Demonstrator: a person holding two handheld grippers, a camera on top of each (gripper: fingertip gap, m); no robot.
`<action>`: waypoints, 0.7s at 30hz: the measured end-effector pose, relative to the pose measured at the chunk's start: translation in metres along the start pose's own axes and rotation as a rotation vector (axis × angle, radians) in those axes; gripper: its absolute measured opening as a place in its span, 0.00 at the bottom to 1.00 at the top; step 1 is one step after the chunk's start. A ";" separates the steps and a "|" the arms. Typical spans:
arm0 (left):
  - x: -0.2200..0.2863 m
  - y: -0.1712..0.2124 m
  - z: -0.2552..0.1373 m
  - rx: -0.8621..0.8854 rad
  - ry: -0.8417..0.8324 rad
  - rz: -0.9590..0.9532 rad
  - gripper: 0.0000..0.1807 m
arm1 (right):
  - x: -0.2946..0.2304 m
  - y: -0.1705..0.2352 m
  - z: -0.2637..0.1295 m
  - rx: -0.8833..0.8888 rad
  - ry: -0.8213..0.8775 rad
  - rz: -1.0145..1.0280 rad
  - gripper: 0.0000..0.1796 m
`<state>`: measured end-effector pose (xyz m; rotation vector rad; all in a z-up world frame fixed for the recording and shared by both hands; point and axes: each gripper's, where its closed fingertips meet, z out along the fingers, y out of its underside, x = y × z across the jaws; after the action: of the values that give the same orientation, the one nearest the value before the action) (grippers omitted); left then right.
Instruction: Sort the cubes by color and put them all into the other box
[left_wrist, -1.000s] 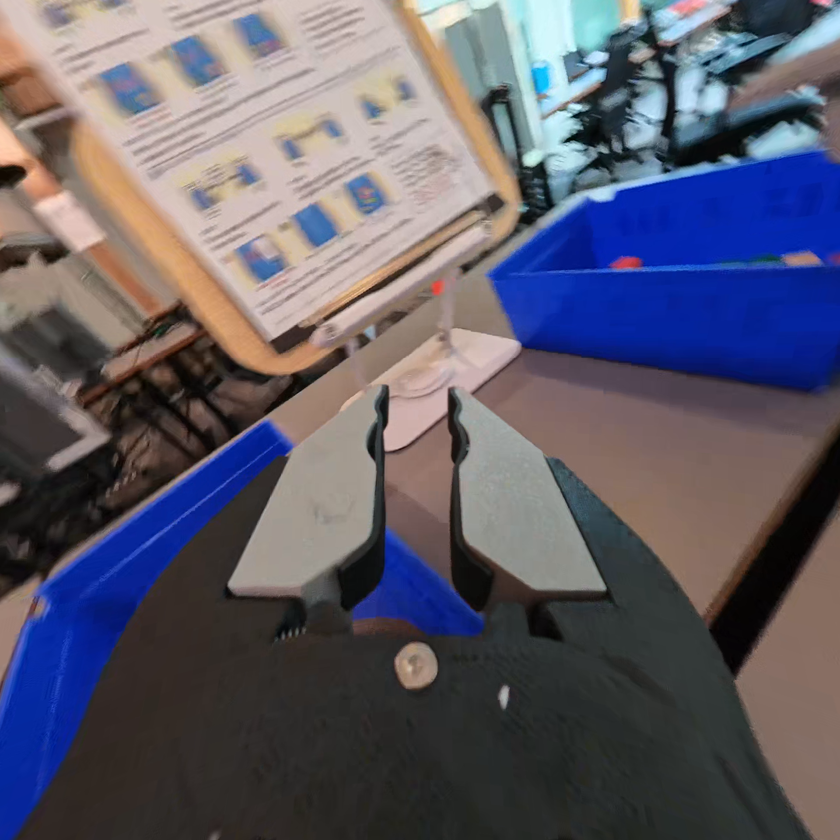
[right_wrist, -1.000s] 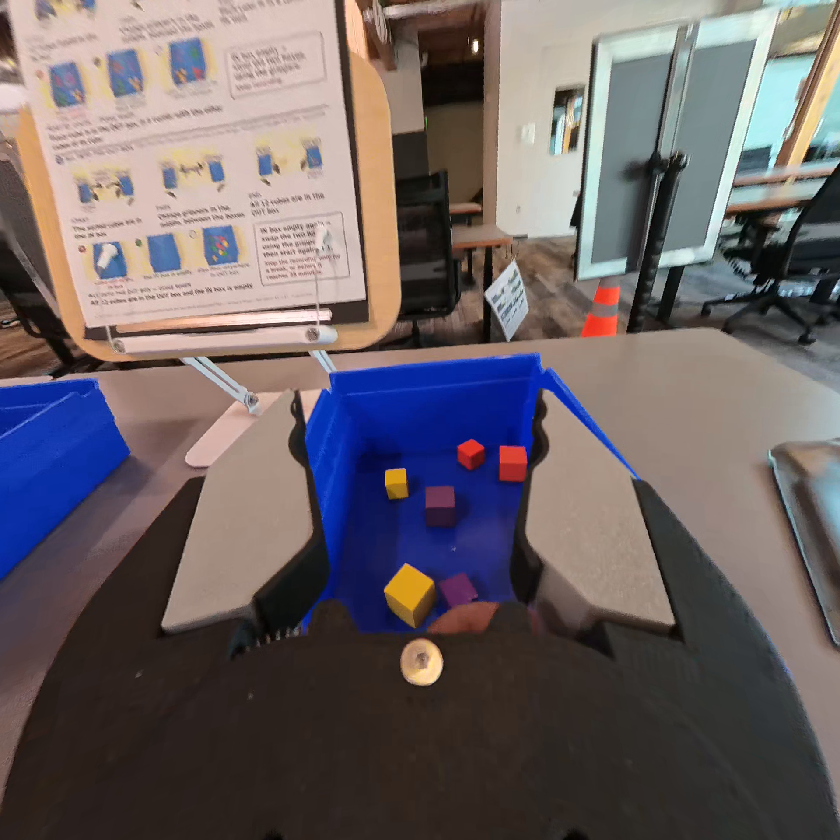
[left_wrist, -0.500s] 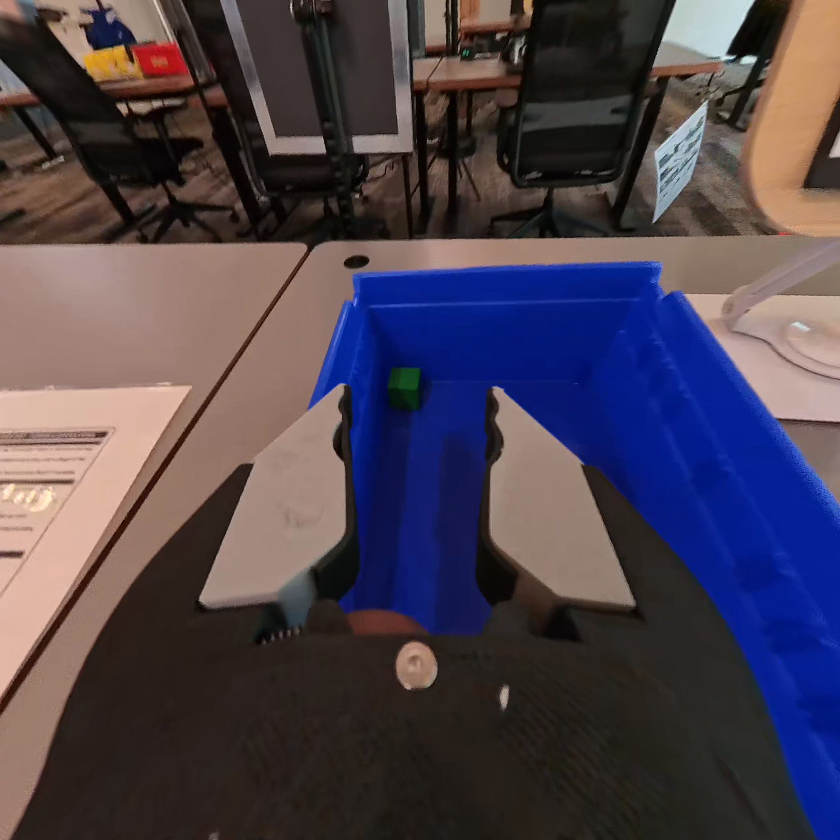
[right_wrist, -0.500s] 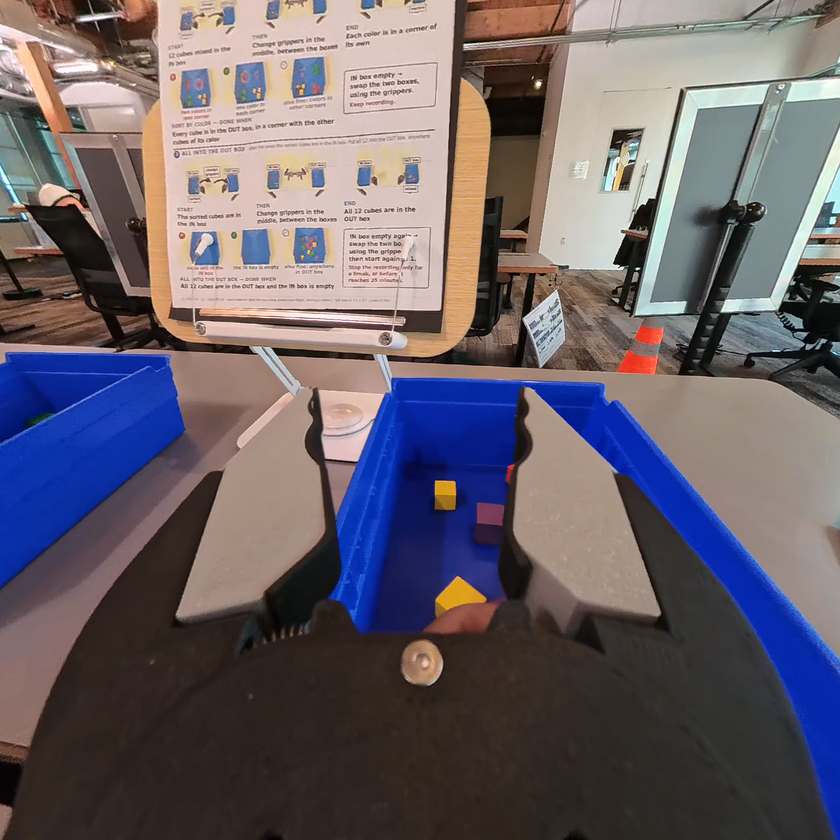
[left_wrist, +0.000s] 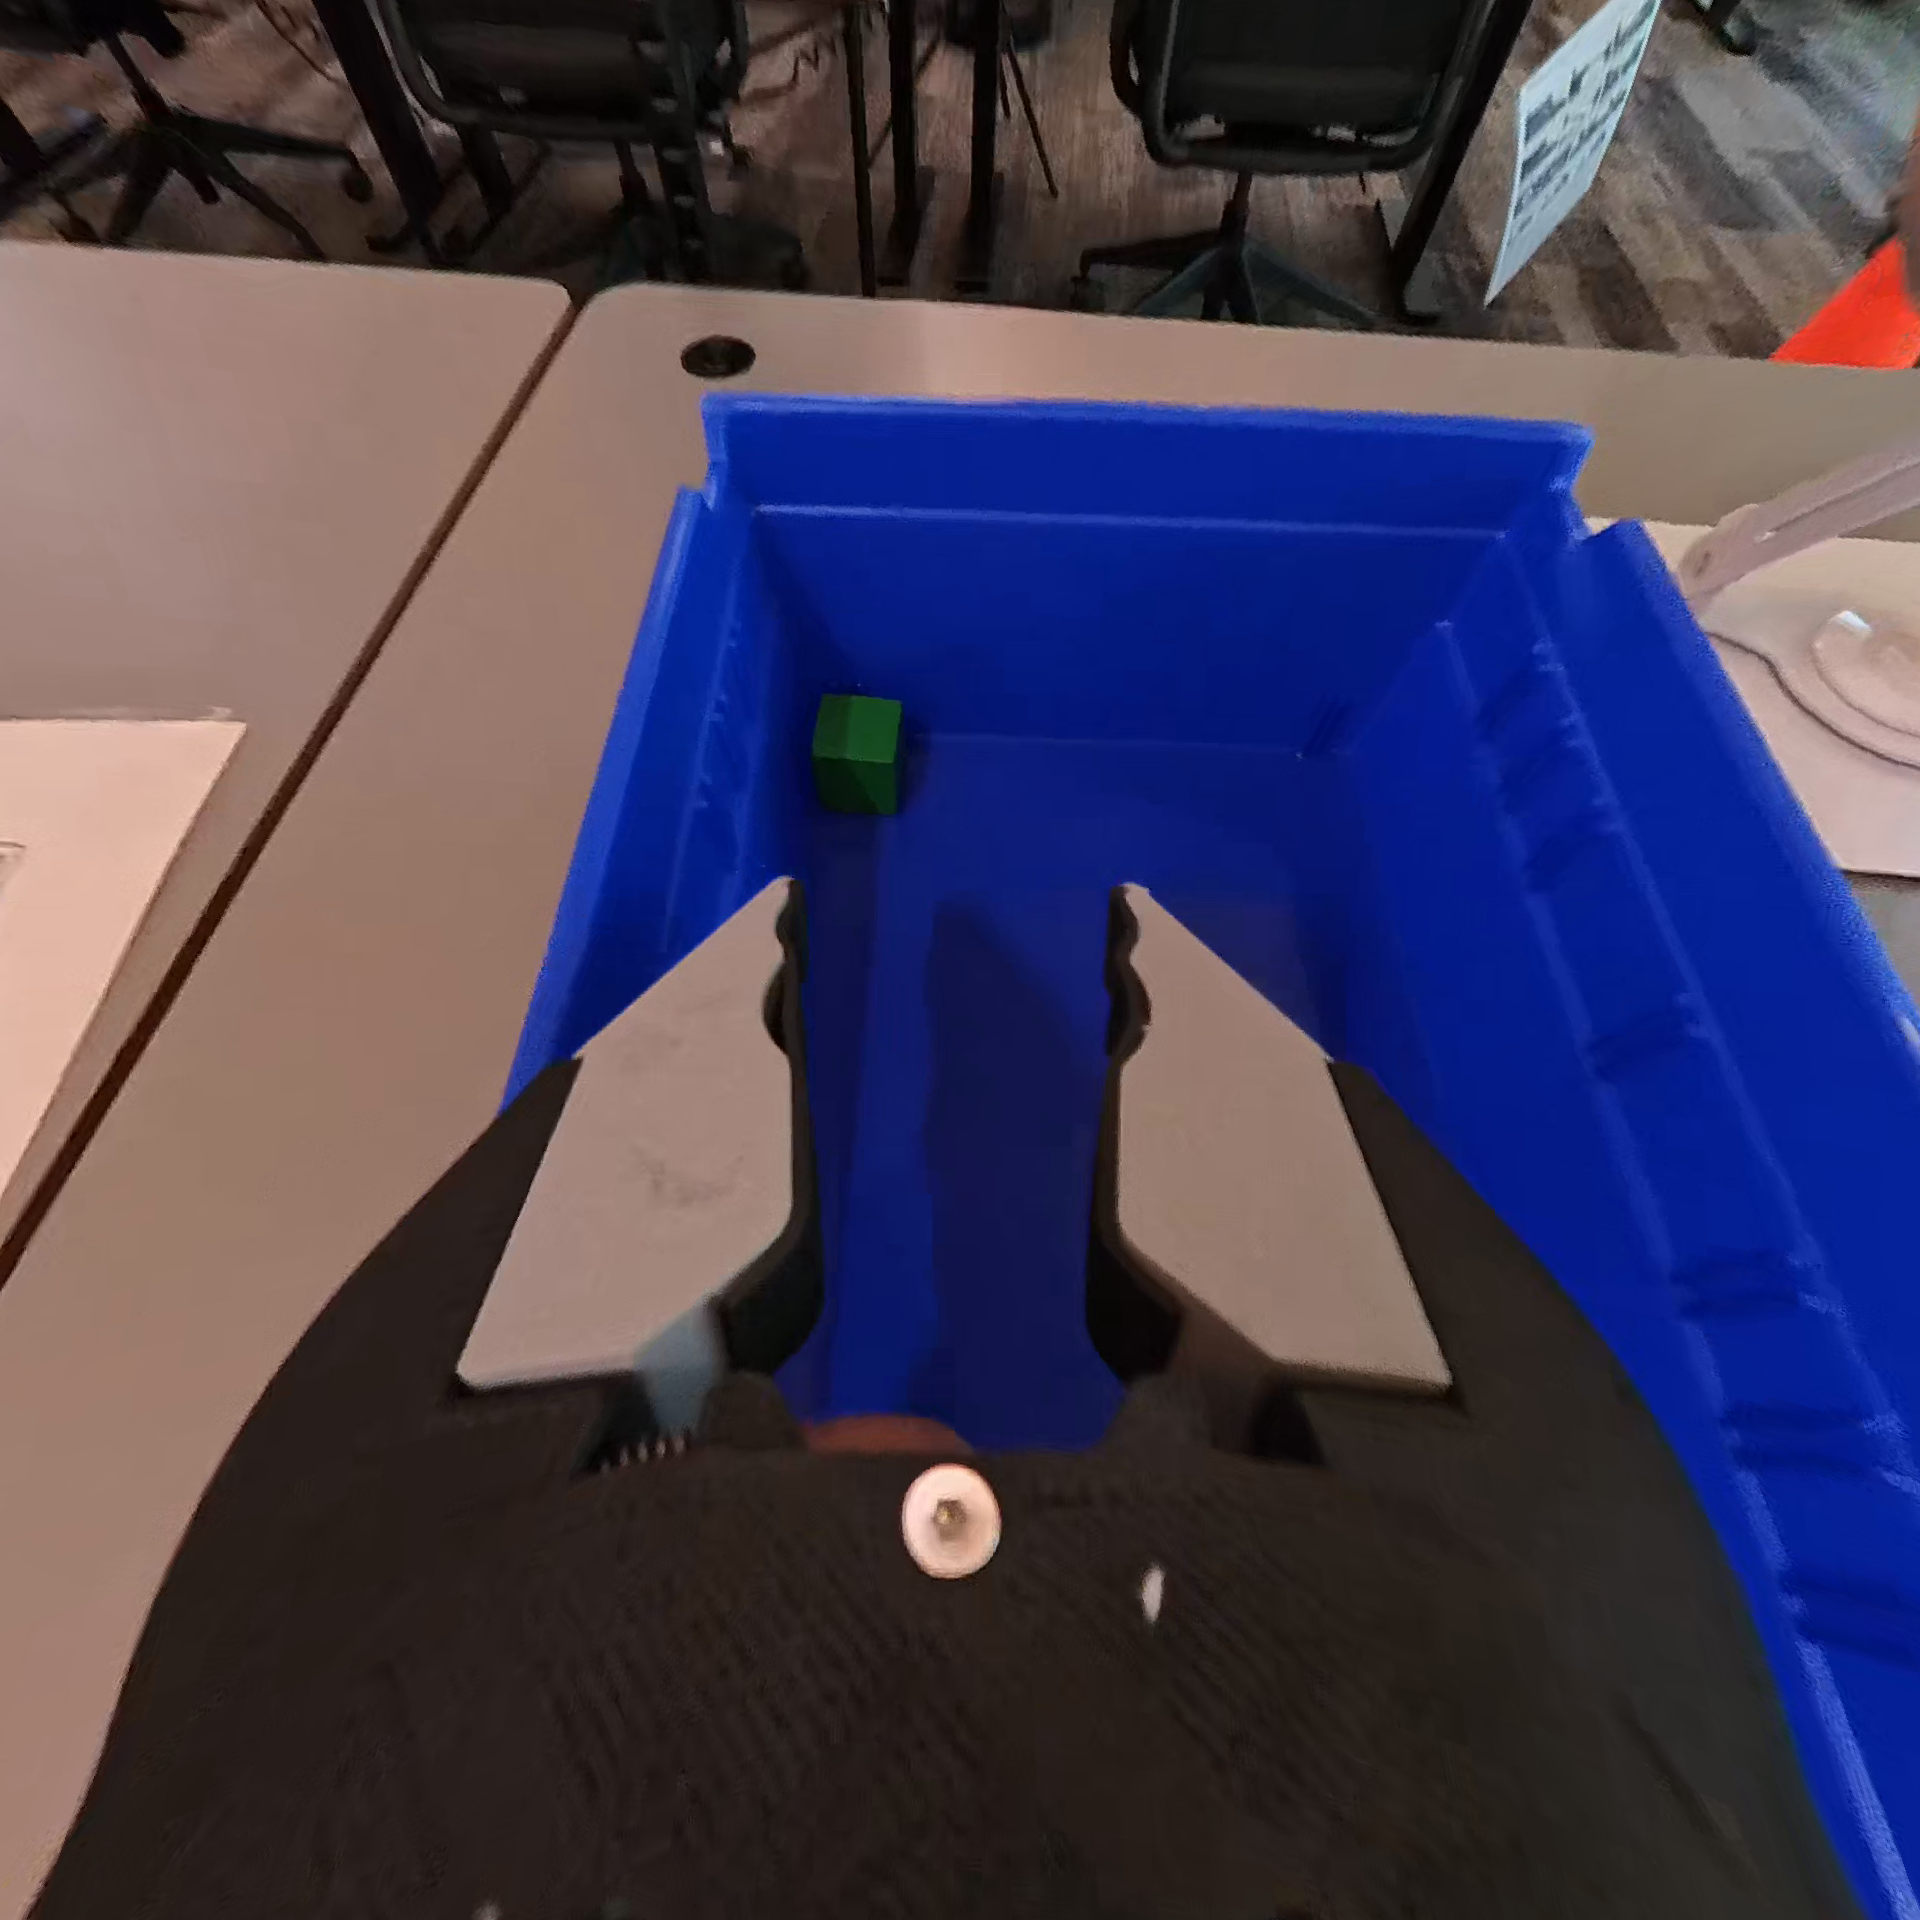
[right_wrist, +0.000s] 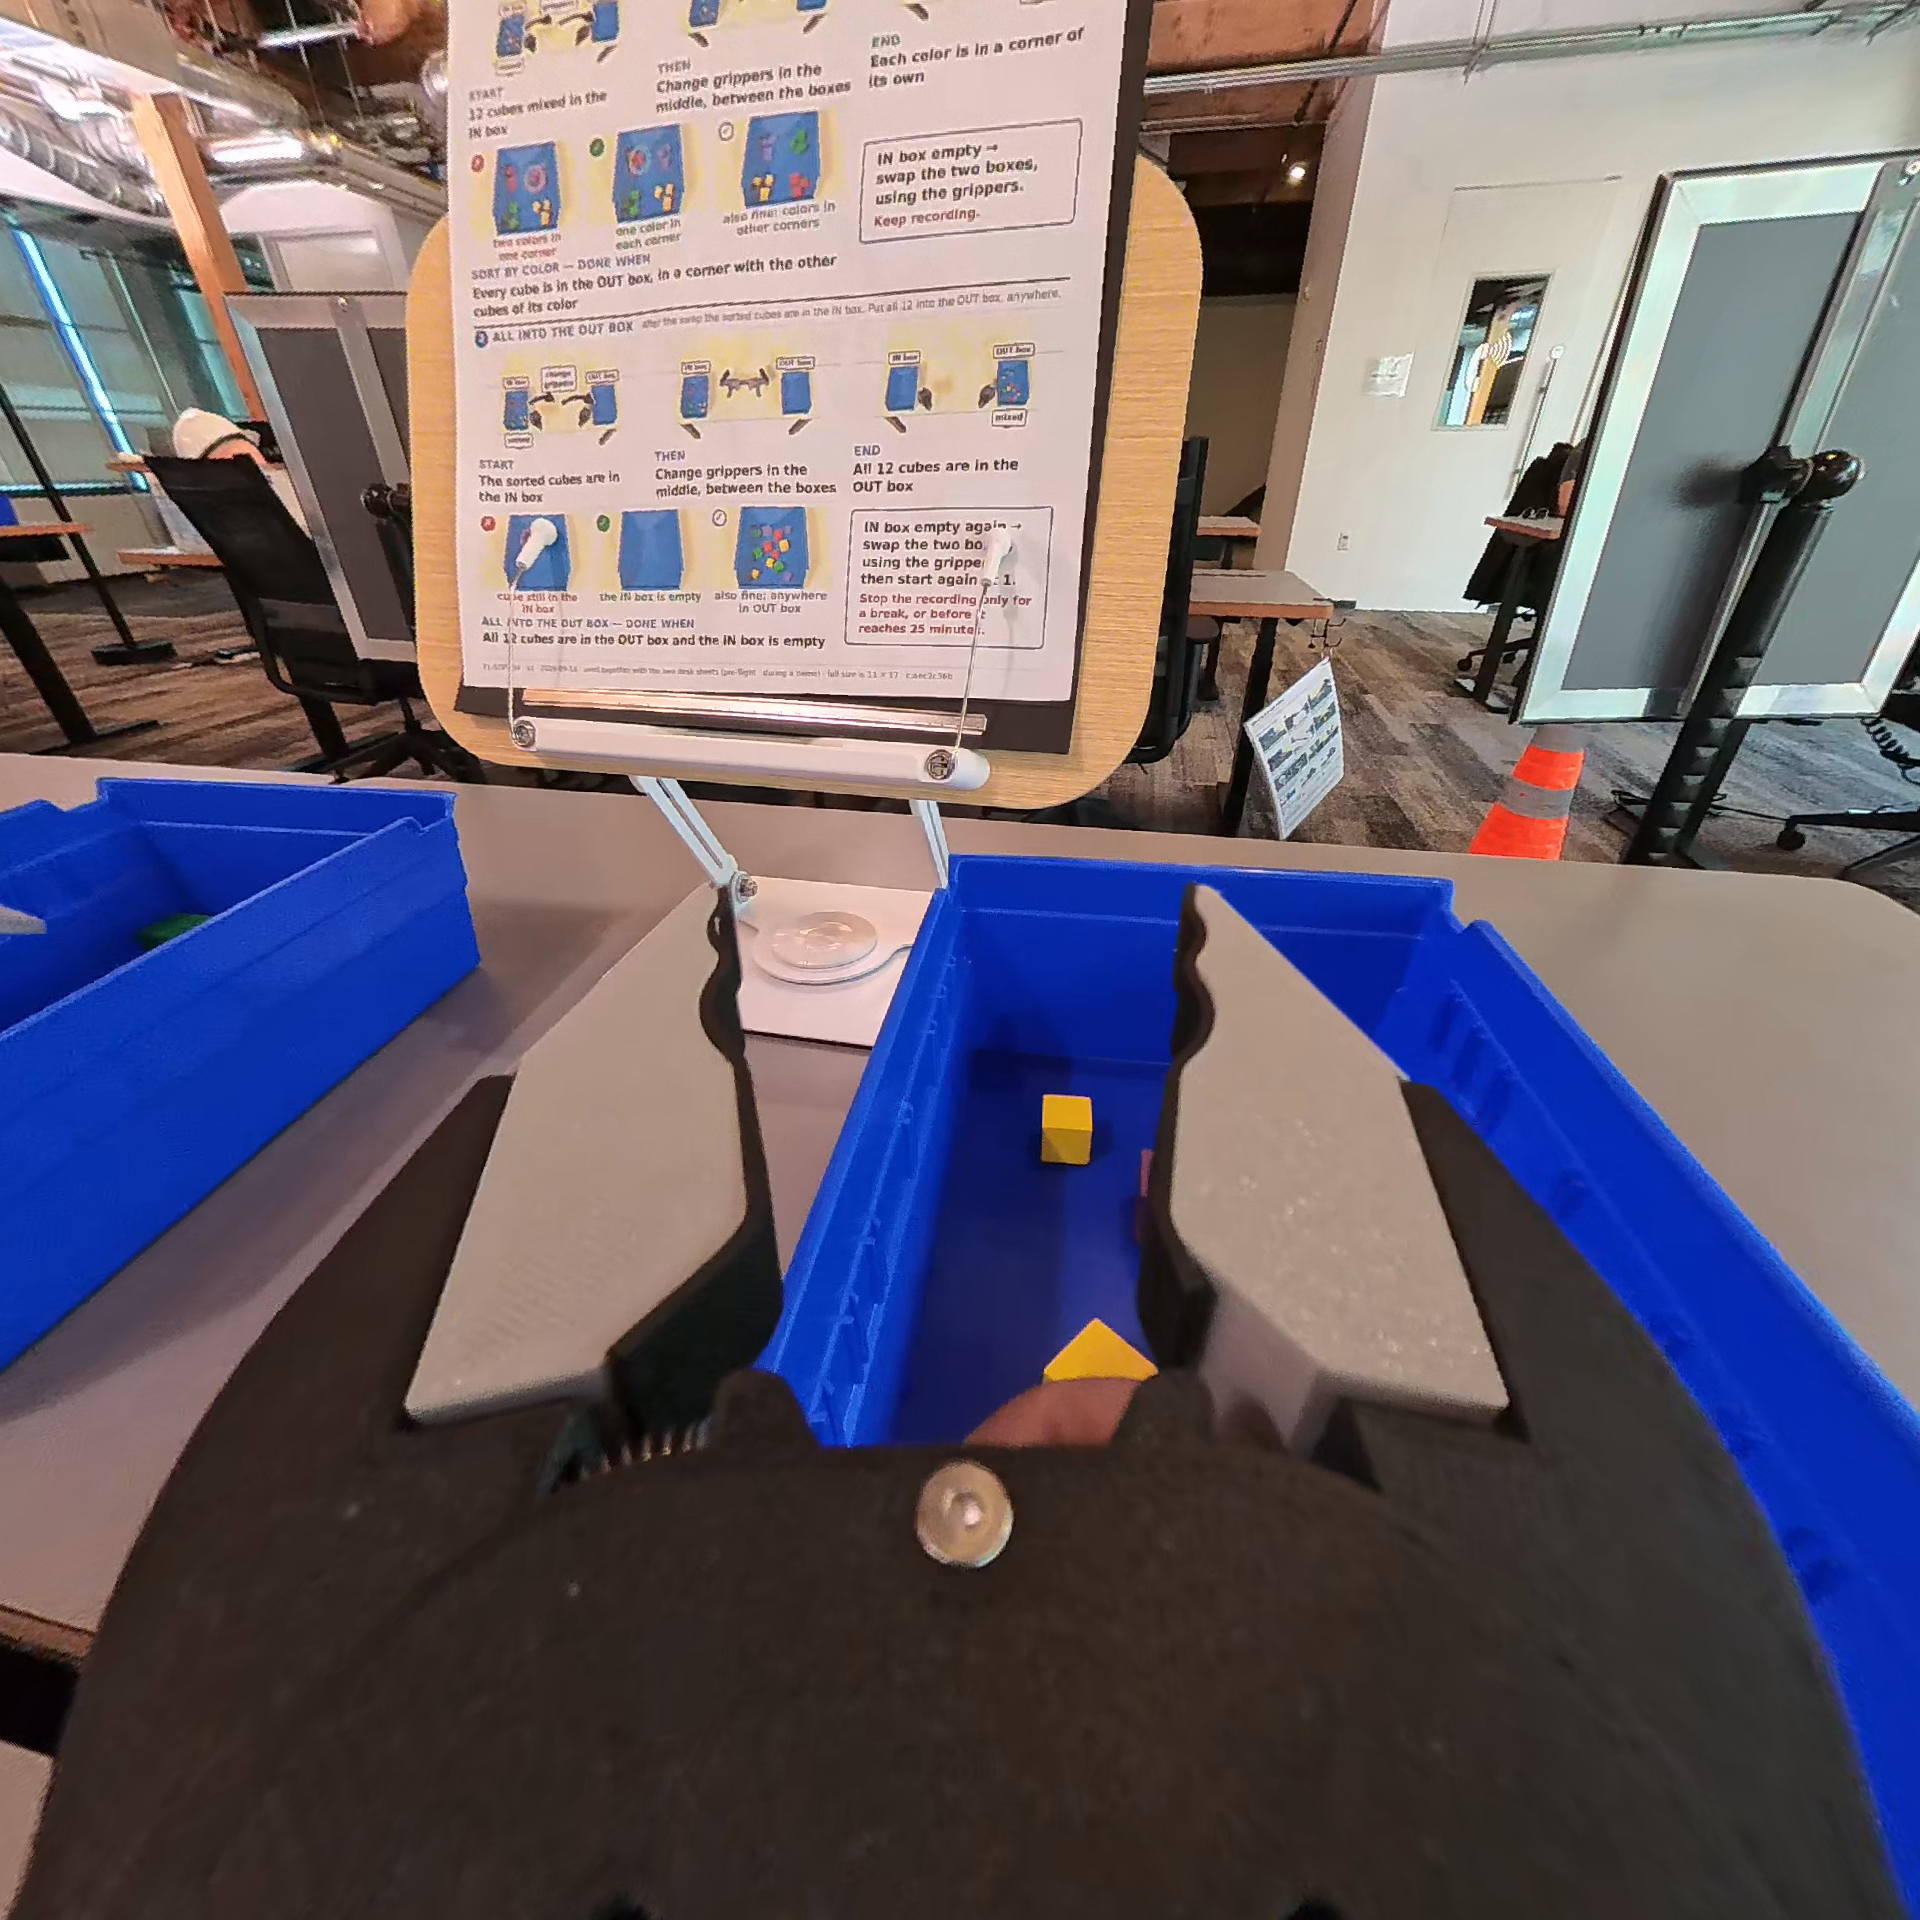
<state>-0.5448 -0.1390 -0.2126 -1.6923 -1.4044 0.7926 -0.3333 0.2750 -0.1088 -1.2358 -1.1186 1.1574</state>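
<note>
In the left wrist view my left gripper (left_wrist: 951, 894) is open and empty, held over the left blue box (left_wrist: 1143, 457). One green cube (left_wrist: 857, 753) sits in that box's far left corner. In the right wrist view my right gripper (right_wrist: 951, 914) is open and empty, its jaws astride the left wall of the right blue box (right_wrist: 1475, 997). Two yellow cubes show inside, one mid-floor (right_wrist: 1066, 1127) and one near the gripper base (right_wrist: 1099, 1353). Its right finger hides the other cubes. The left box (right_wrist: 239, 987) shows at the left with the green cube (right_wrist: 171, 928).
A wooden stand with an instruction sheet (right_wrist: 790, 416) stands between the boxes on a white base (right_wrist: 821, 966). A paper sheet (left_wrist: 94, 894) lies left of the left box. A table seam (left_wrist: 343, 665) runs beside it. Chairs and an orange cone (right_wrist: 1527, 800) lie beyond the table. The left tips stand about 10 centimetres off the green cube (left_wrist: 857, 753).
My left gripper swung from facing the stand to over the left box and opened wider. My right gripper drew back and shifted left, so most cubes are hidden behind its right finger.
</note>
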 end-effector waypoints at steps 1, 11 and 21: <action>0.001 0.005 0.003 -0.033 0.019 -0.019 0.31 | 0.000 0.000 0.000 -0.001 -0.002 0.003 0.46; 0.011 0.017 -0.014 -0.056 0.239 -0.178 0.14 | -0.004 0.002 0.001 -0.010 -0.019 0.002 0.45; 0.006 0.012 -0.014 -0.044 0.322 -0.310 0.20 | -0.021 0.009 0.005 -0.039 -0.057 -0.037 0.44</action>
<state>-0.5253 -0.1367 -0.2158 -1.5044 -1.4146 0.3030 -0.3404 0.2546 -0.1180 -1.2128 -1.2068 1.1540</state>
